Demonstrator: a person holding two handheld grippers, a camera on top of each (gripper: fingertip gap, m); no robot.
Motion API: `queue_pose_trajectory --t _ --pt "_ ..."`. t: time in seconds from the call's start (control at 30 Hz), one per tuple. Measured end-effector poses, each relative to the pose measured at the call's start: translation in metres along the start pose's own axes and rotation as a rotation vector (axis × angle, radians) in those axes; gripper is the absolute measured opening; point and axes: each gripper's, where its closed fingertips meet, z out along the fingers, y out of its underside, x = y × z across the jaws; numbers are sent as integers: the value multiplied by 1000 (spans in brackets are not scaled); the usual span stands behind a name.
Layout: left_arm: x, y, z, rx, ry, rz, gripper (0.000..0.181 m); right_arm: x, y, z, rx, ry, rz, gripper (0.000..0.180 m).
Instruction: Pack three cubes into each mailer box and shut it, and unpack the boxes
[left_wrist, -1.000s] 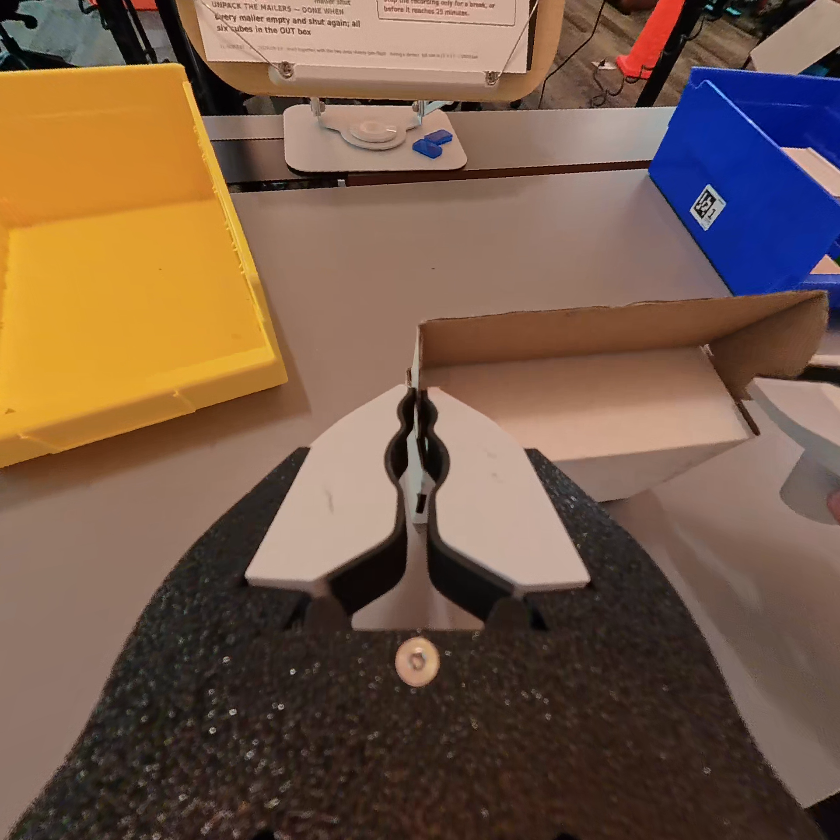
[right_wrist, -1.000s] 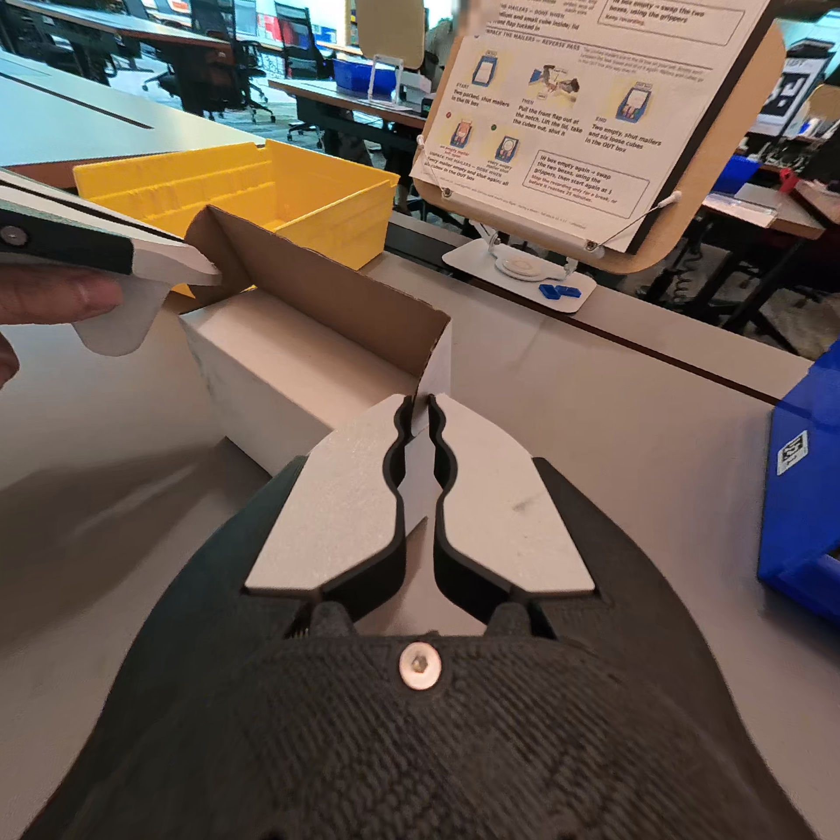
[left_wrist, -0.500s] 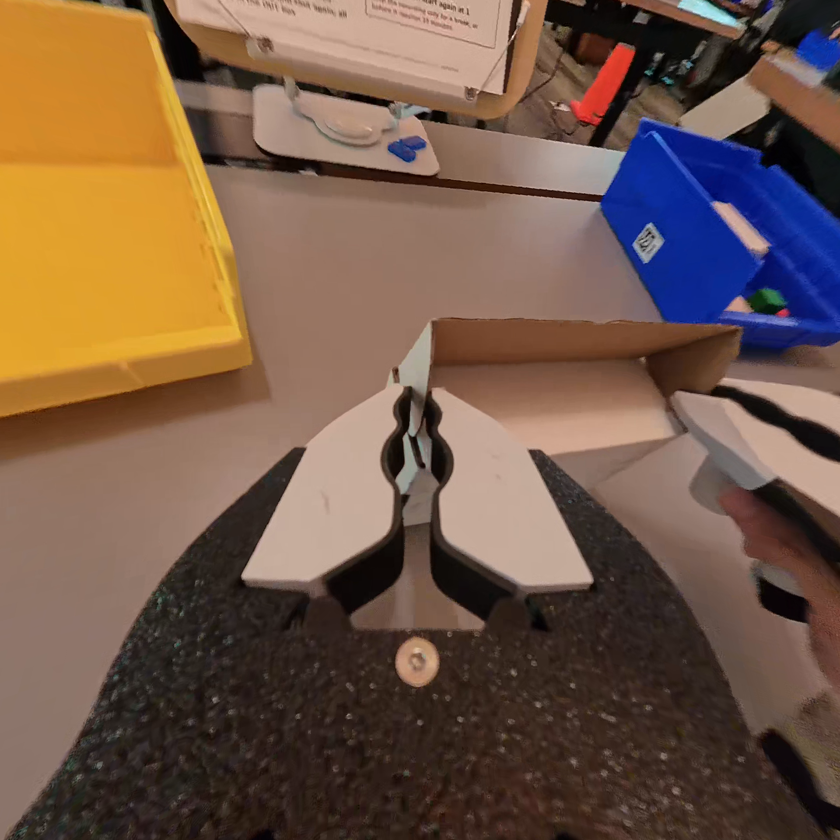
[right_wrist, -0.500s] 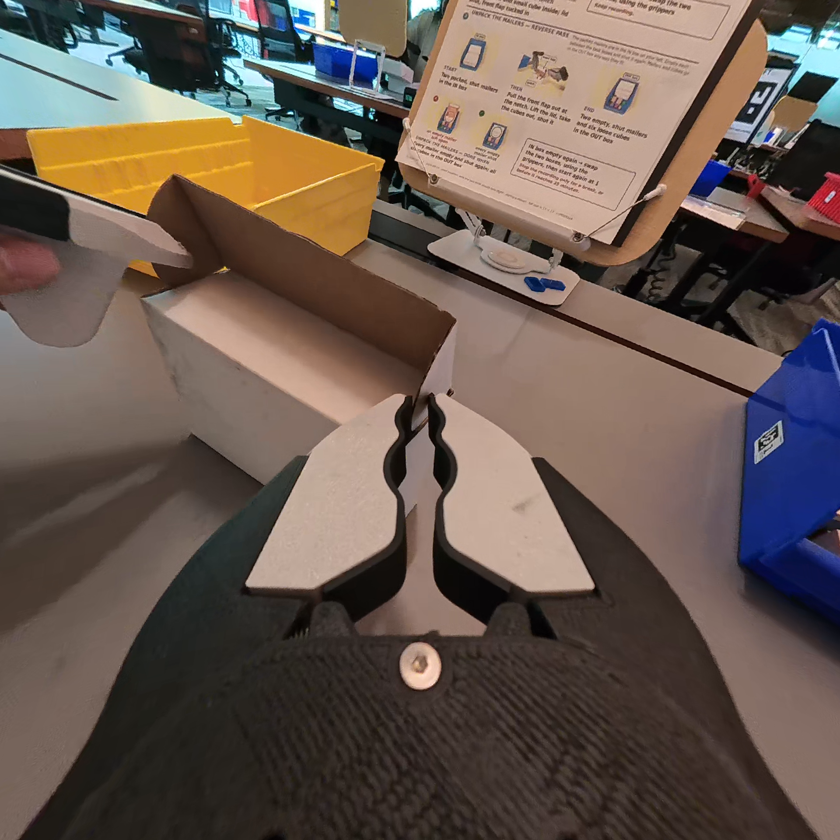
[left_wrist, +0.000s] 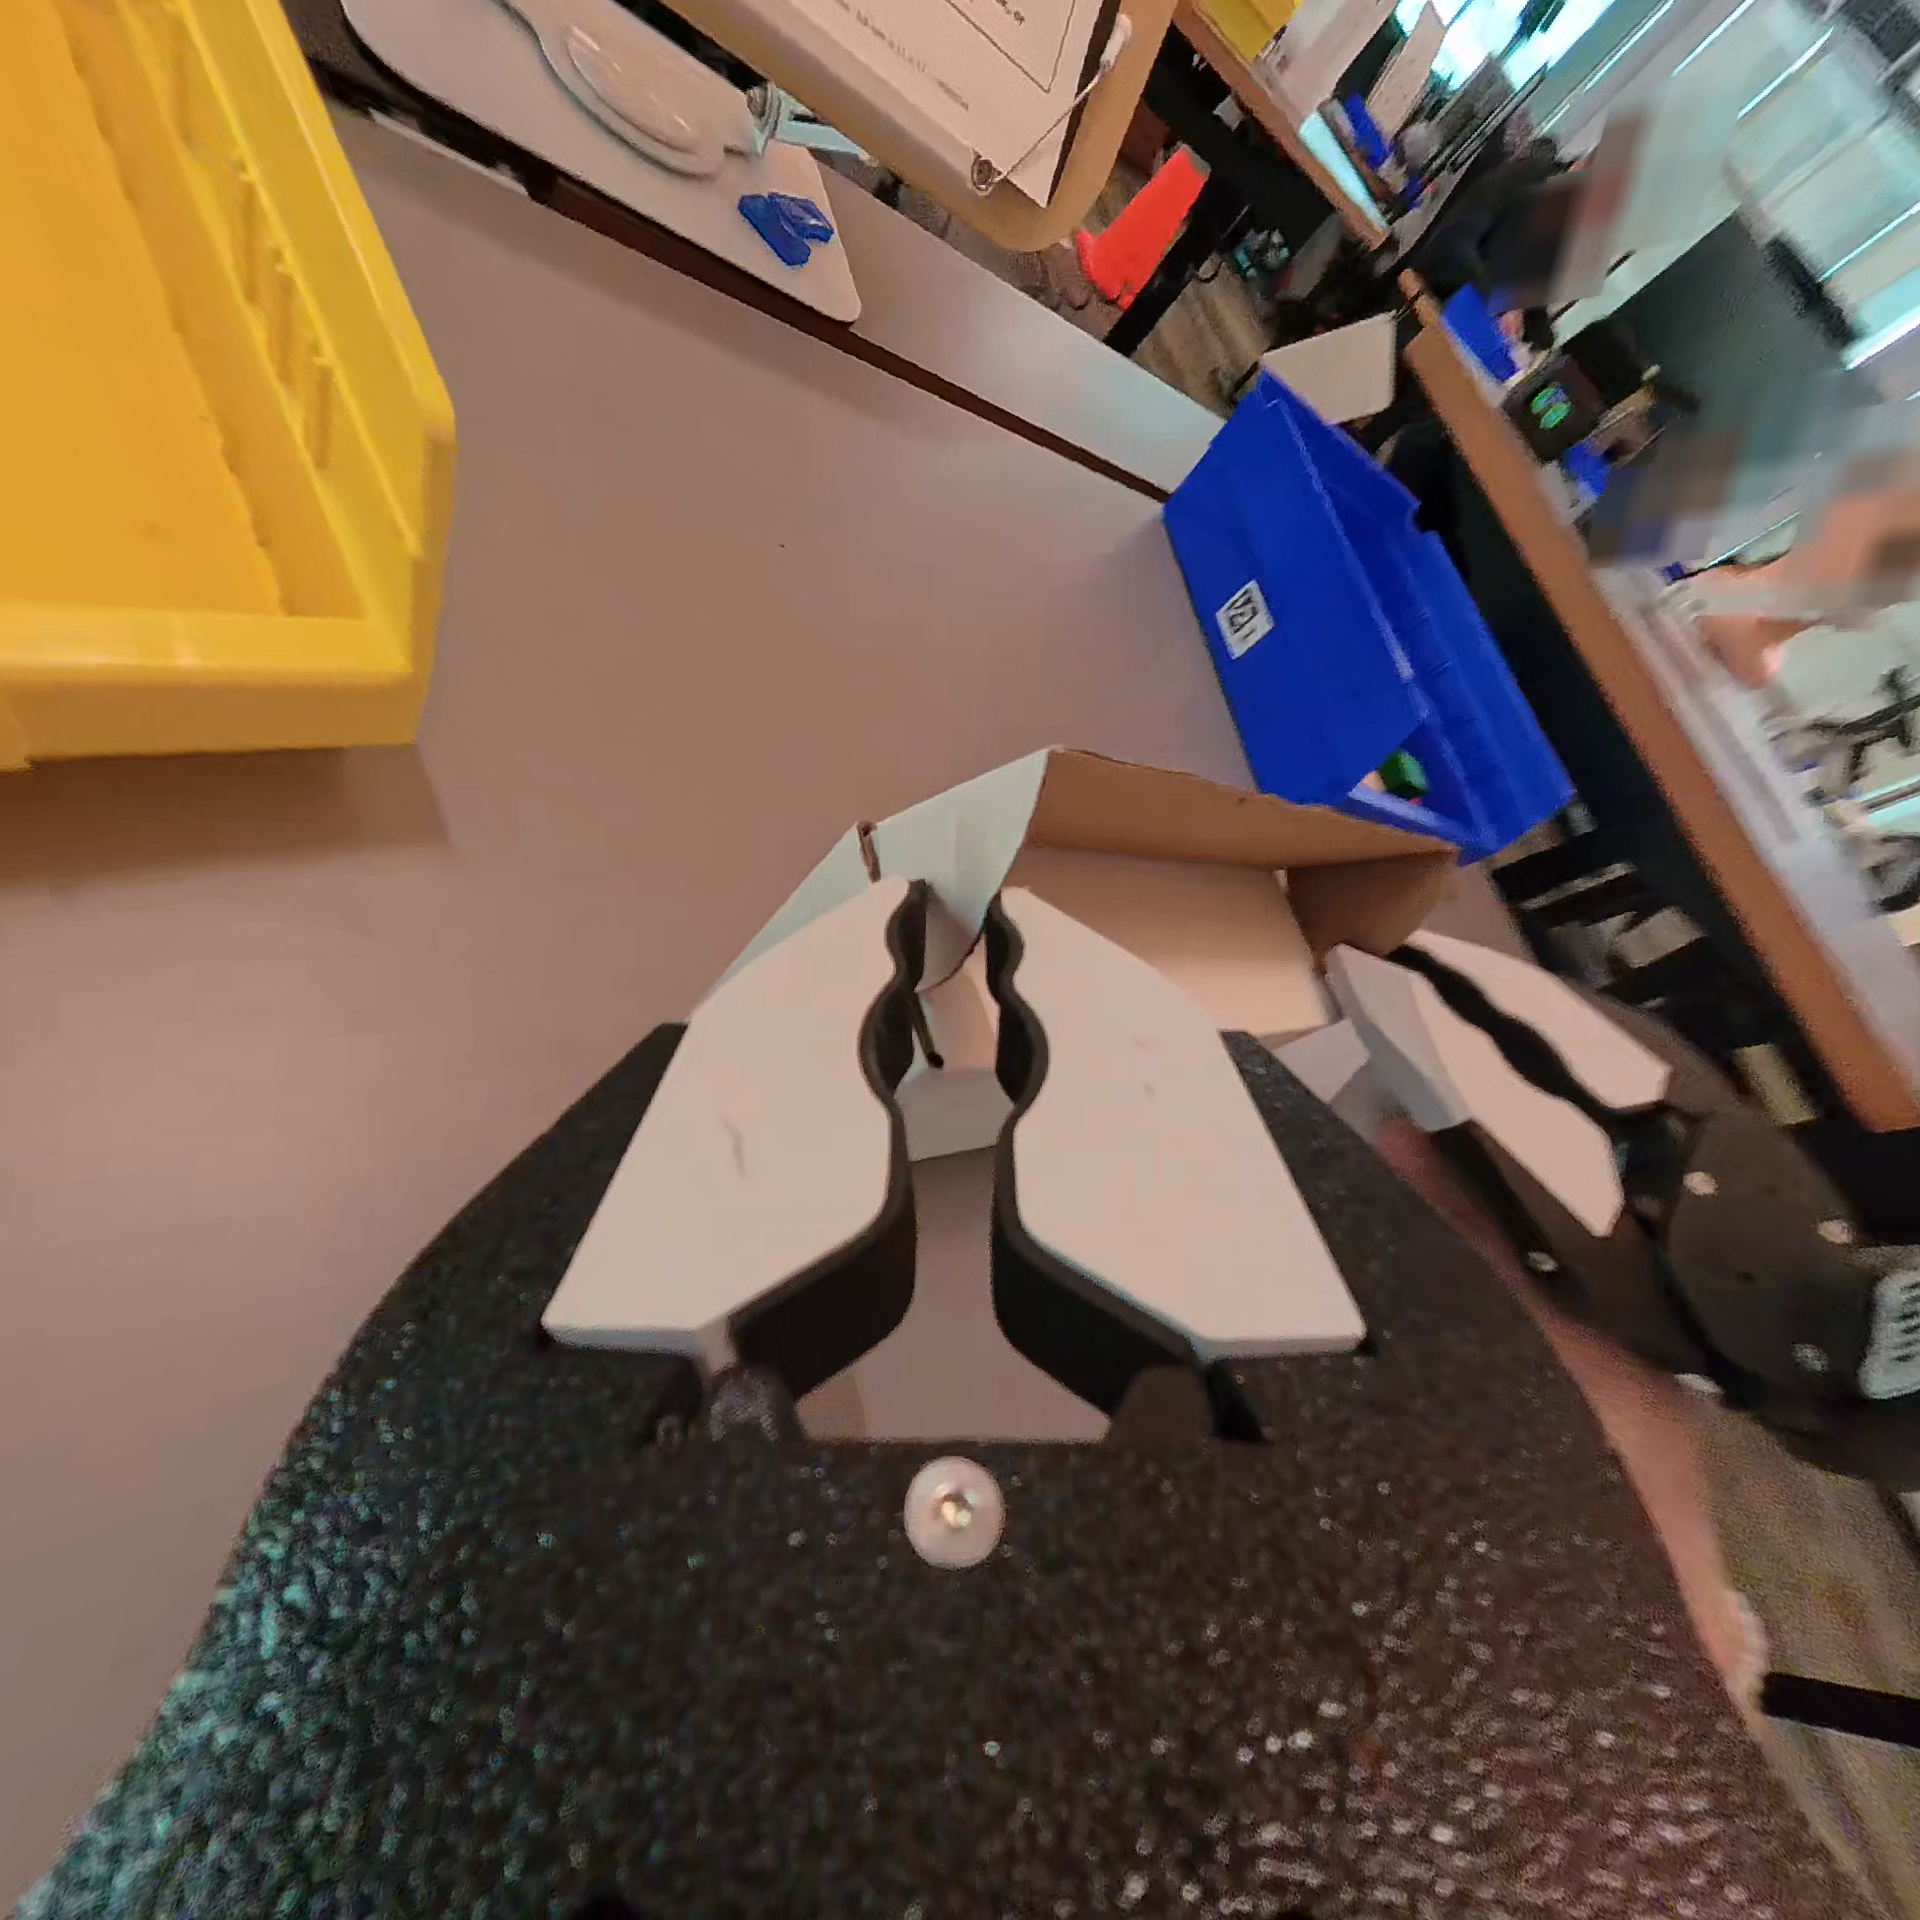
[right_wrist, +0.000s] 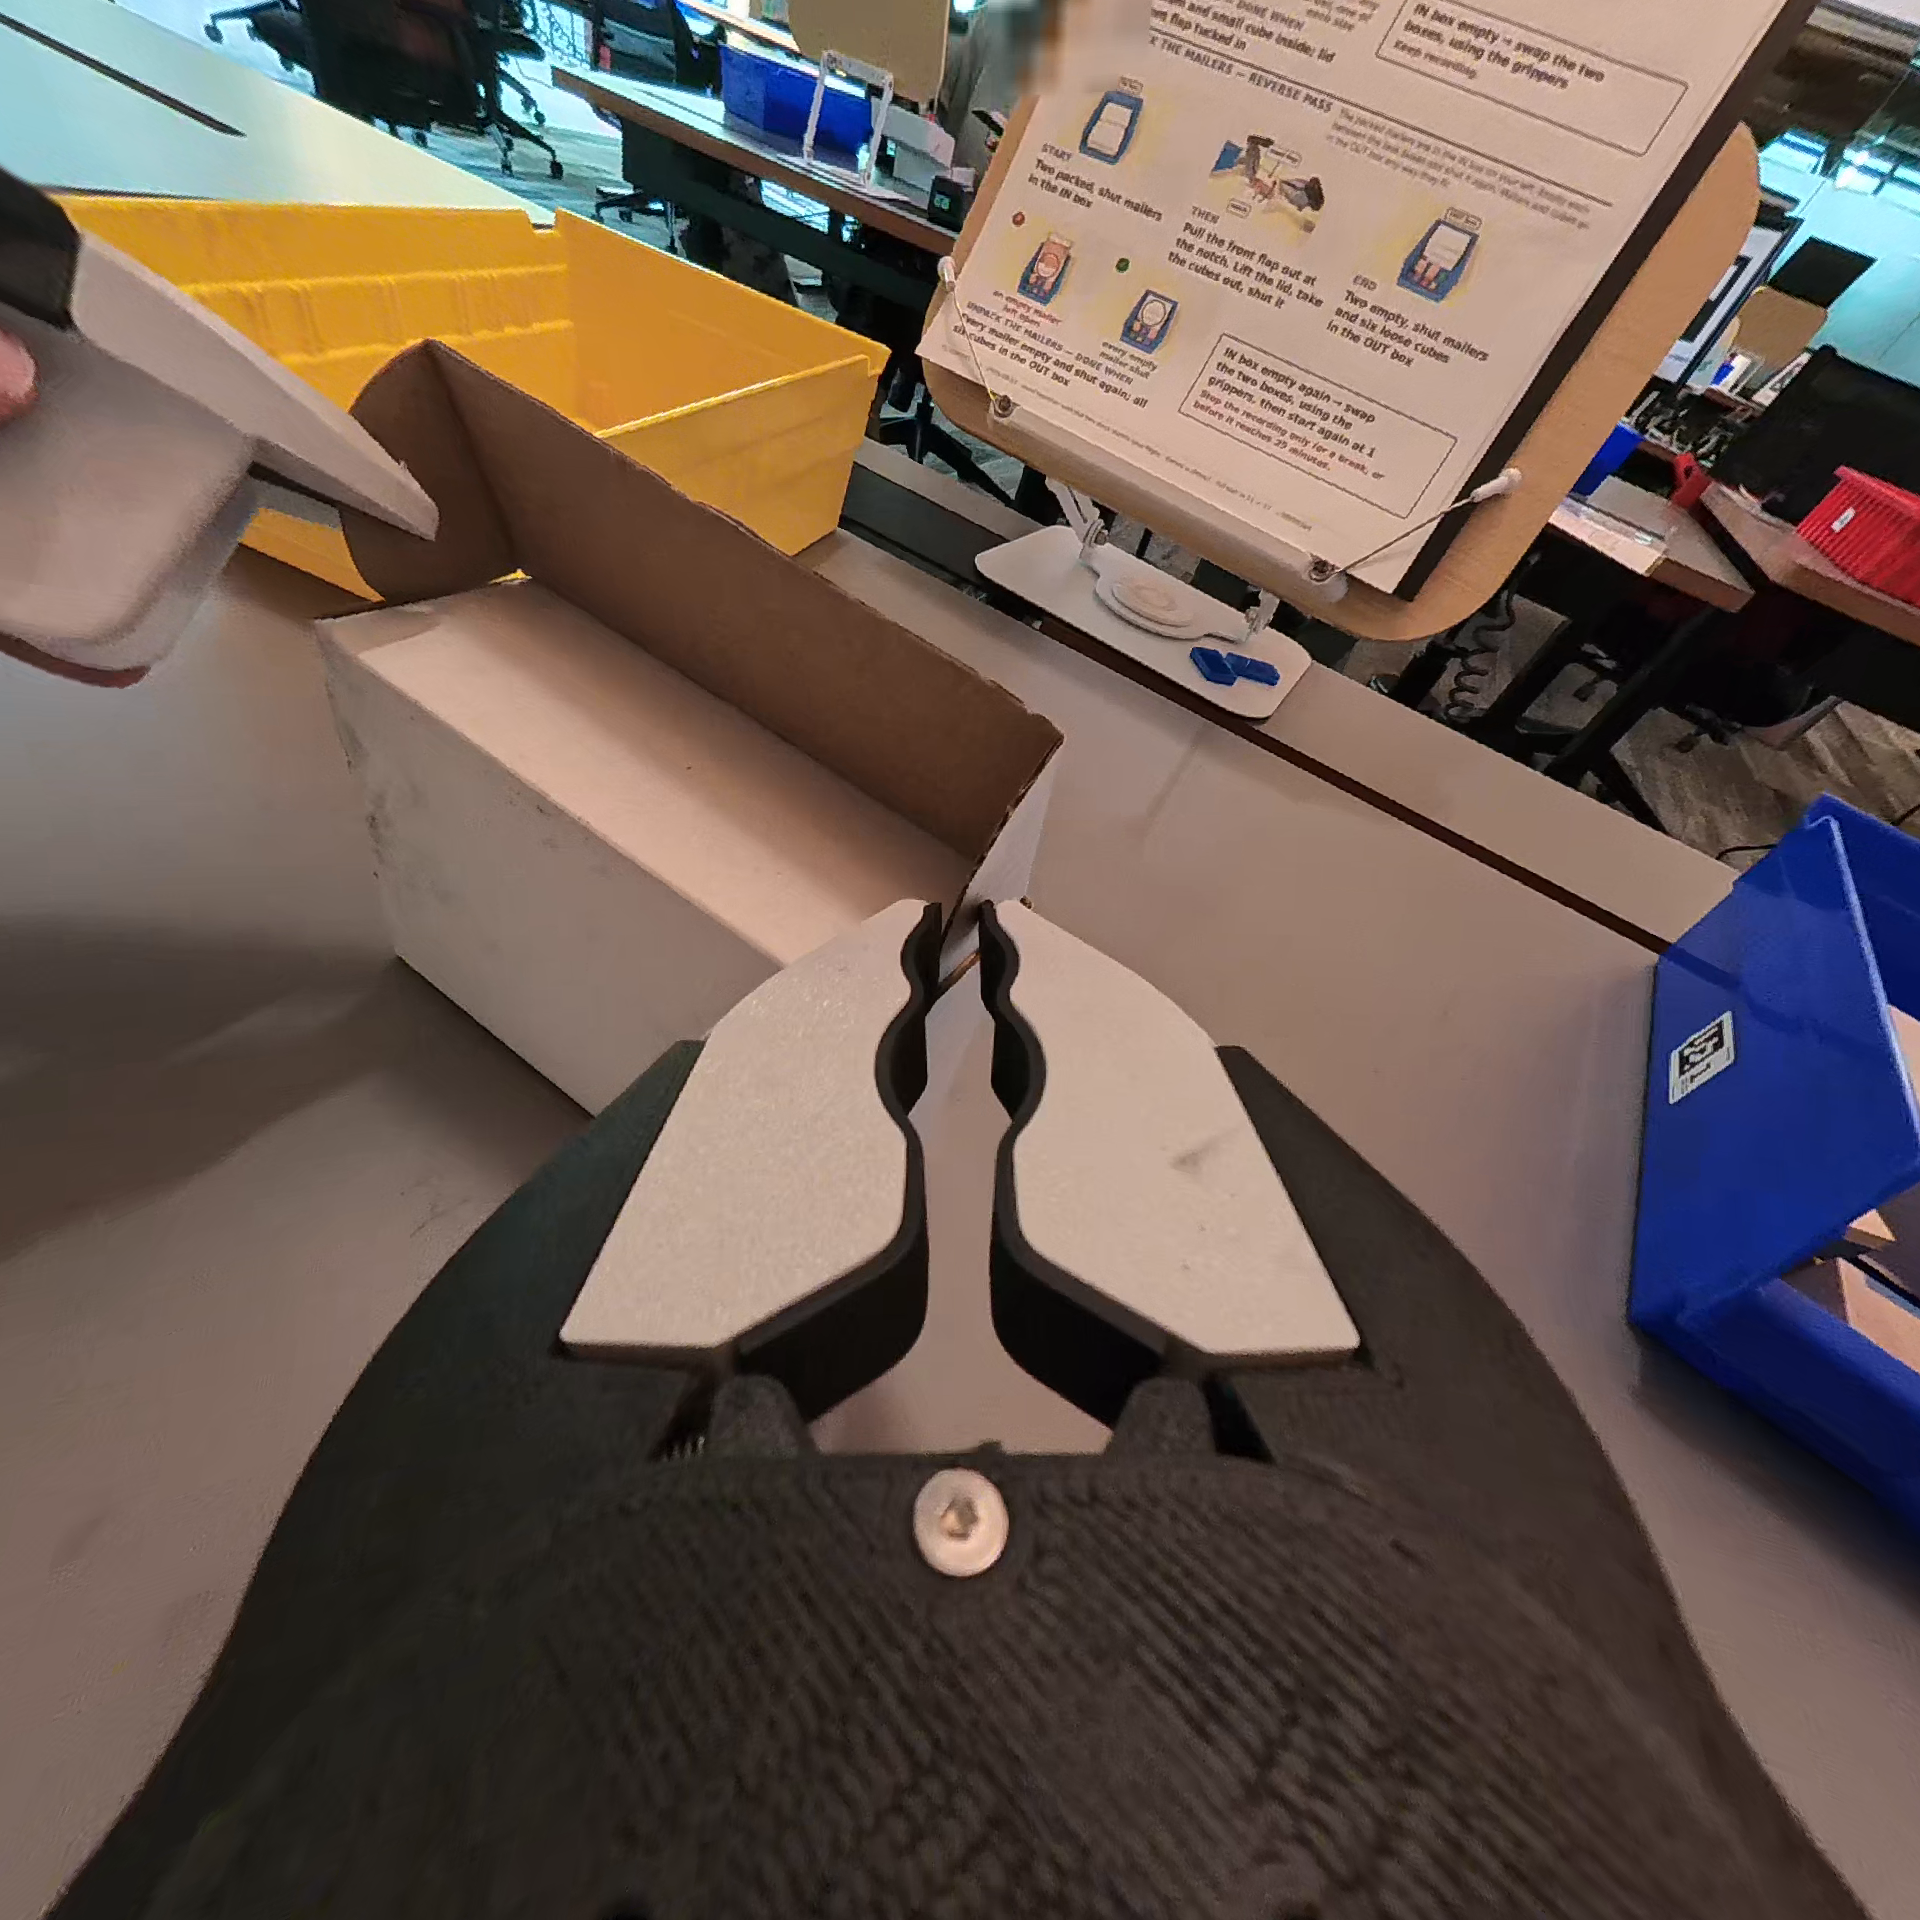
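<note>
Left gripper (left_wrist: 951, 914): you are pinching one lid ear of the mailer box (right_wrist: 623, 790).
Right gripper (right_wrist: 961, 920): you are clamping the opposite ear.
Advice: be keeping both ears level, centre frame.

My left wrist view tilted, far background blurred. Mailer box (right_wrist: 644, 790) interior hidden under lid. Blue bin (left_wrist: 1340, 623) contents barely visible. Yellow bin (left_wrist: 156, 416) cut by frame edge.
</note>
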Motion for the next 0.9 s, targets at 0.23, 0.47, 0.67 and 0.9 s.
queue_pose_trajectory --t 0.23,0.47,0.67,0.9 --pt "2 1 0 -29 -101 61 8 1 1 -1 -4 4 -14 7" --pt "4 2 2 11 -26 -60 10 2 0 -2 0 14 -10 7" --pt "-2 10 -1 8 -203 332 5 1 3 -3 3 11 -27 7" --pt "-4 15 -2 44 -345 490 3 -2 7 -6 26 -40 -15 8"
